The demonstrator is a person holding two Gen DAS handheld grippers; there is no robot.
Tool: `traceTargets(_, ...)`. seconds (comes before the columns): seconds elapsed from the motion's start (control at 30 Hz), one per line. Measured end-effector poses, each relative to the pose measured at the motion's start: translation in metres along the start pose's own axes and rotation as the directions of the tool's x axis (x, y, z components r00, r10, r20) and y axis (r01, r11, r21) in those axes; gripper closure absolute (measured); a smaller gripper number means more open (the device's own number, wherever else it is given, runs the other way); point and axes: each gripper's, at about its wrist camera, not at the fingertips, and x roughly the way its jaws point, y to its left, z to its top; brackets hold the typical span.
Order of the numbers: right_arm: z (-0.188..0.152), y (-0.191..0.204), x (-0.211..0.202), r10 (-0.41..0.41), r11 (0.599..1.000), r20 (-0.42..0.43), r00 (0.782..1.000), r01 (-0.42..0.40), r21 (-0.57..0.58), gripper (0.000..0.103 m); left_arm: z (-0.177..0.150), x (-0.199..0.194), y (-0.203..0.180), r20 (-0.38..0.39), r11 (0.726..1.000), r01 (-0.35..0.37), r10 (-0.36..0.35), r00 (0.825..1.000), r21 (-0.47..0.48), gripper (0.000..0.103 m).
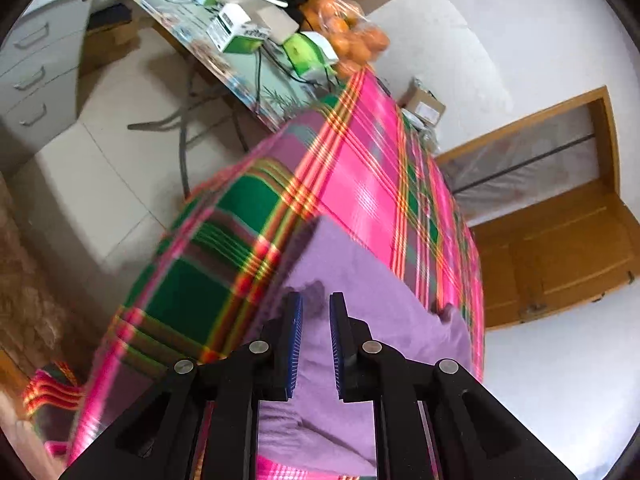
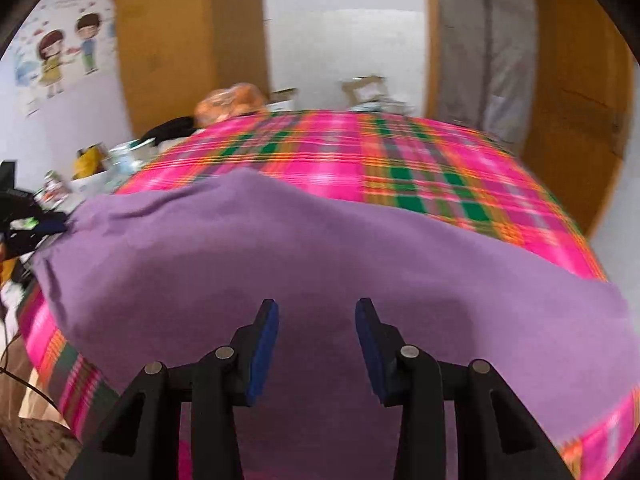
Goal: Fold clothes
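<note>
Purple garment [image 2: 280,264] lies spread on the plaid cloth [image 2: 400,152], near its front edge, with one straight edge showing; how many folds it has cannot be told. Left gripper [image 1: 316,300] hangs over it narrowly parted, right gripper [image 2: 317,308] wider; both grasp nothing.

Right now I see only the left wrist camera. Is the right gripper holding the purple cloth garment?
Observer: No. The right gripper is open, with its fingers apart above the purple cloth garment.
Operator: Is the garment bunched up on that side?
Observer: No. It is spread wide over the pink and green plaid table cover, with one raised hump at its far edge.
Operator: Does anything lie on it?
Observer: Nothing lies on it in the right wrist view.
</note>
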Motion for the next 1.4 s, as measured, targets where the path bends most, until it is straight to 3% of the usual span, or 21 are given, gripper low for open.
traceTargets(0.13, 0.016, 0.038, 0.017, 0.105, 0.991, -0.026, 0.994, -0.107, -0.085, 0.062, 0.014, -0.002, 0.002, 0.027, 1.000, -0.012, 0.012, 1.000, -0.008, 0.069)
traceTargets(0.2, 0.020, 0.056, 0.021, 0.152, 0.979, -0.035, 0.988, -0.156, -0.133, 0.062, 0.021, 0.000, 0.004, 0.004, 1.000, 0.002, -0.002, 1.000, -0.025, 0.069)
traceTargets(0.3, 0.020, 0.079, 0.024, 0.159, 0.965, -0.047, 0.986, -0.165, -0.204, 0.062, 0.029, 0.009, 0.003, -0.028, 1.000, -0.004, 0.003, 1.000, -0.019, 0.069)
traceTargets(0.37, 0.019, 0.081, 0.023, 0.160, 0.963, -0.049, 0.986, -0.166, -0.213, 0.062, 0.033, 0.016, 0.002, -0.060, 1.000, 0.001, -0.002, 0.998, -0.021, 0.069)
traceTargets(0.47, 0.019, 0.081, 0.023, 0.162, 0.966, -0.055, 0.985, -0.170, -0.198, 0.062, 0.035, 0.028, 0.003, -0.126, 0.997, 0.064, -0.069, 0.990, -0.049, 0.069)
traceTargets(0.63, 0.021, 0.079, 0.028, 0.157, 0.970, -0.067, 0.985, -0.166, -0.177, 0.062, 0.043, 0.043, 0.006, -0.180, 0.993, 0.078, -0.094, 0.979, -0.094, 0.069)
traceTargets(0.83, 0.023, 0.077, 0.033, 0.154, 0.972, -0.086, 0.984, -0.167, -0.163, 0.062, 0.042, 0.041, 0.008, -0.193, 0.975, 0.172, -0.197, 0.961, -0.139, 0.069)
traceTargets(1.27, 0.023, 0.078, 0.039, 0.138, 0.979, -0.098, 0.986, -0.150, -0.138, 0.062, 0.037, 0.052, 0.013, -0.239, 0.965, 0.194, -0.233, 0.943, -0.178, 0.069)
traceTargets(1.4, 0.021, 0.080, 0.039, 0.120, 0.982, -0.098, 0.988, -0.133, -0.134, 0.062, 0.037, 0.050, 0.011, -0.200, 0.960, 0.216, -0.251, 0.947, -0.180, 0.069)
